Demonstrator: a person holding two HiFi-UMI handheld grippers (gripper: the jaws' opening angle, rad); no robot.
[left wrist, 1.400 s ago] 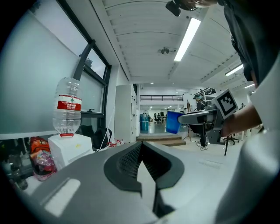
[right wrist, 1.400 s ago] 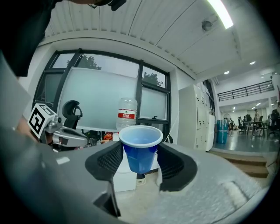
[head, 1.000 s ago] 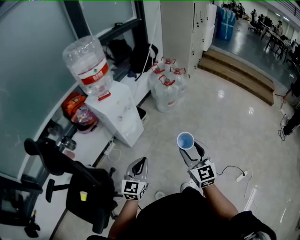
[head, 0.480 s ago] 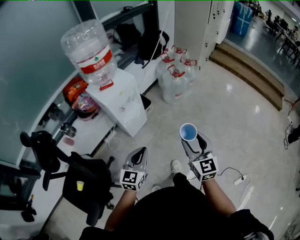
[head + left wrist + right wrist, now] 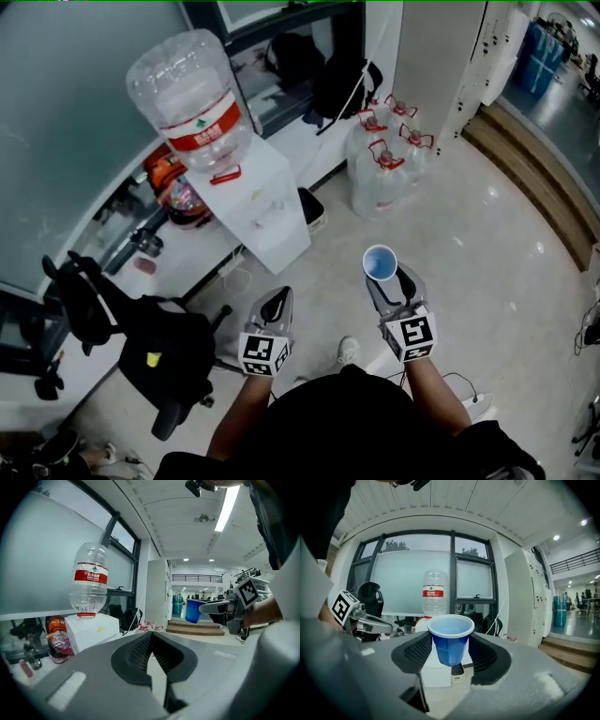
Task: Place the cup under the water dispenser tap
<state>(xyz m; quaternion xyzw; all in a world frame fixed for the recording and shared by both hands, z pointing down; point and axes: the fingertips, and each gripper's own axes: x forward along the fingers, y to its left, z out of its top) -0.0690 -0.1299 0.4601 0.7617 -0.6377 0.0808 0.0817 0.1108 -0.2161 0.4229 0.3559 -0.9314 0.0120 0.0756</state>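
A blue paper cup (image 5: 380, 262) stands upright between the jaws of my right gripper (image 5: 383, 278), which is shut on it. In the right gripper view the cup (image 5: 451, 640) sits between the pads, empty, in front of the white water dispenser (image 5: 433, 674) and its clear bottle (image 5: 435, 592). The dispenser (image 5: 269, 208) with its upturned bottle (image 5: 188, 92) stands ahead and to the left, well apart from the cup. My left gripper (image 5: 279, 304) hangs beside the right one, shut and empty. Its tips meet in the left gripper view (image 5: 150, 635).
A black office chair (image 5: 161, 349) stands at the left. Several full water bottles (image 5: 384, 159) sit on the floor beyond the dispenser, beside a white cabinet (image 5: 441, 56). Bags (image 5: 176, 192) lie on the ledge by the window. A wooden step (image 5: 539, 192) runs along the right.
Both grippers have moved forward with the cup still held. The dispenser and floor bottles now lie nearer, and the chair has slid back to the left.
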